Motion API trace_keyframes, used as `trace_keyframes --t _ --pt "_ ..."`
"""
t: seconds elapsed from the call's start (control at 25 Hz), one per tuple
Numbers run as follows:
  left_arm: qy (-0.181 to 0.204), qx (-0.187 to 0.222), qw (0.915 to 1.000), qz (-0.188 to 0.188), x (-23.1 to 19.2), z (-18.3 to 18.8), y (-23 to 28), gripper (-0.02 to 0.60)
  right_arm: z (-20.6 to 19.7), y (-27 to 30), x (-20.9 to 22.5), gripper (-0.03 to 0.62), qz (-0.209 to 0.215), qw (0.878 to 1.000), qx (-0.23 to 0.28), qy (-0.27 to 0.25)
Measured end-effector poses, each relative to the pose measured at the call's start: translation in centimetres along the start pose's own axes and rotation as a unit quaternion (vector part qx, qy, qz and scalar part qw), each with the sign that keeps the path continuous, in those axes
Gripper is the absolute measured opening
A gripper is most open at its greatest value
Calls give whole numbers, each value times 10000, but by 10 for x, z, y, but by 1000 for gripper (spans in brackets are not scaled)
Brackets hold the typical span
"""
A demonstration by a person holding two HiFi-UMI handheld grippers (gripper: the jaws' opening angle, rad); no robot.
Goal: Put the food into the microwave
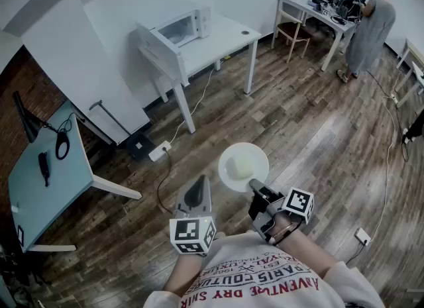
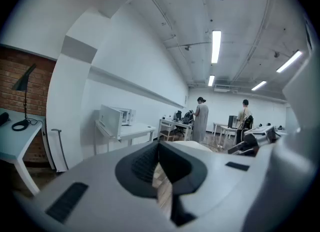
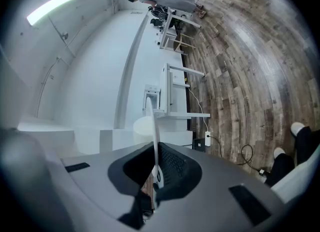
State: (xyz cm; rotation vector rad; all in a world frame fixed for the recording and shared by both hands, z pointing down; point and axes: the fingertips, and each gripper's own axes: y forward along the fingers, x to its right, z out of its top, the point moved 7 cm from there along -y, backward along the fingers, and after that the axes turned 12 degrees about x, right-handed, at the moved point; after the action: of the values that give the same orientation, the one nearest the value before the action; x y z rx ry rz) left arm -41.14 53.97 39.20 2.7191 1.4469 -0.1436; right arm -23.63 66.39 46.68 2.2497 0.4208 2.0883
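The right gripper [image 1: 254, 185] is pinching the plate [image 1: 259, 157] of food [image 1: 239, 165]. The left gripper [image 1: 196, 191], at its nine o'clock, is hanging closed and empty.

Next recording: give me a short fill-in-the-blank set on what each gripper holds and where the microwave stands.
The right gripper grips the white plate by its ____.
The left gripper holds ____.
The microwave stands on a white ____.
Missing words: rim; nothing; table.
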Motion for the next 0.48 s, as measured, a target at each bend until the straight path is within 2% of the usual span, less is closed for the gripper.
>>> trace_keyframes --t 0.48 --pt "21 13 9998 -184 -24 2 9 6 -11 21 -10 21 33 9998 88 -174"
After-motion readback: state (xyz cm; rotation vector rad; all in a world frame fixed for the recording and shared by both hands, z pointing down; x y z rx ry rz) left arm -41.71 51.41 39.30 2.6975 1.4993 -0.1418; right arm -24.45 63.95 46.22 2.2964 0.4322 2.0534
